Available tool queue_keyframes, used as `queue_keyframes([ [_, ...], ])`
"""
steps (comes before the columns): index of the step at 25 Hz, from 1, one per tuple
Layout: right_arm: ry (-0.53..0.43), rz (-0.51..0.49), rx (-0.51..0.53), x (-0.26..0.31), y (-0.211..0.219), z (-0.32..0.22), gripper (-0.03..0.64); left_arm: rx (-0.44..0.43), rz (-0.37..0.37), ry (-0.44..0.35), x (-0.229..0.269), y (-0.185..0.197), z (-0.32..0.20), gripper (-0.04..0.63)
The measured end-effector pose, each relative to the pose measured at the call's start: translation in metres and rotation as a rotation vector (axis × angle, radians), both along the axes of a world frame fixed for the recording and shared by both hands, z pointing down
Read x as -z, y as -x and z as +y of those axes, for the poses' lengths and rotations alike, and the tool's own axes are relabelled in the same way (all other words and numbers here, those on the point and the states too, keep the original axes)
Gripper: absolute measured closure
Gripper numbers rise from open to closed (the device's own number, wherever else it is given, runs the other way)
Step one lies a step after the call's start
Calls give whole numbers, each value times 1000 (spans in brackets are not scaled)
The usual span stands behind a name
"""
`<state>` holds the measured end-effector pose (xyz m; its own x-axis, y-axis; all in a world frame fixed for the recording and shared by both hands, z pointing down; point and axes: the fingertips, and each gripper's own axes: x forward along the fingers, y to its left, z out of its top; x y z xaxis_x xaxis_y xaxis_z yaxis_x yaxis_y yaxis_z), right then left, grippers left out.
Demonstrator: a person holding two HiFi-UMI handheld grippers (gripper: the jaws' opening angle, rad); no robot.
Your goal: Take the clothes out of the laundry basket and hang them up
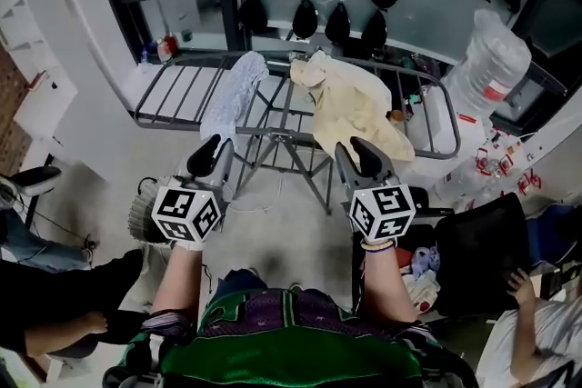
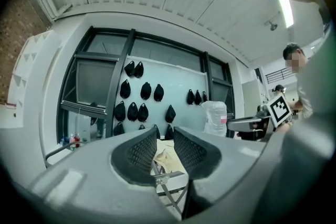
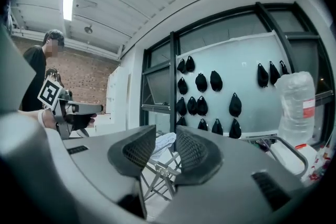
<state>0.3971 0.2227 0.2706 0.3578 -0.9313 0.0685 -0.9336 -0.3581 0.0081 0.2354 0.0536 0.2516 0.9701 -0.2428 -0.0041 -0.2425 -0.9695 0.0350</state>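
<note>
Both grippers are standing empty: the left gripper (image 1: 215, 148) and the right gripper (image 1: 355, 148) are holding their jaws a little apart with nothing between them. They are pointing level toward the rack (image 1: 173, 91), likely because no garment is in hand for now. A pale towel (image 1: 235, 91) and a yellow garment (image 1: 350, 104) are draping over the rails, spread out, presumably to dry. What may be the basket (image 1: 141, 218) is peeking out low beside the left gripper's cube, its contents hidden. Bare rails on the rack's left wing are offering room for the next piece, while a bottle (image 1: 491, 68) and a chair (image 1: 477, 250) are crowding the right side.
</note>
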Motion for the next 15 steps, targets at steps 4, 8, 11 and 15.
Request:
queue_keyframes([
  [4, -44, 33, -49, 20, 12, 6, 506, -46, 12, -38, 14, -3, -2, 490],
  [8, -74, 48, -82, 31, 22, 6, 556, -63, 38, -45, 25, 2, -9, 554],
  [11, -90, 54, -94, 36, 29, 3, 596, -52, 49, -37, 27, 9, -17, 574],
  [15, -103, 64, -117, 38, 33, 2, 615, -55, 63, -22, 26, 17, -22, 578],
])
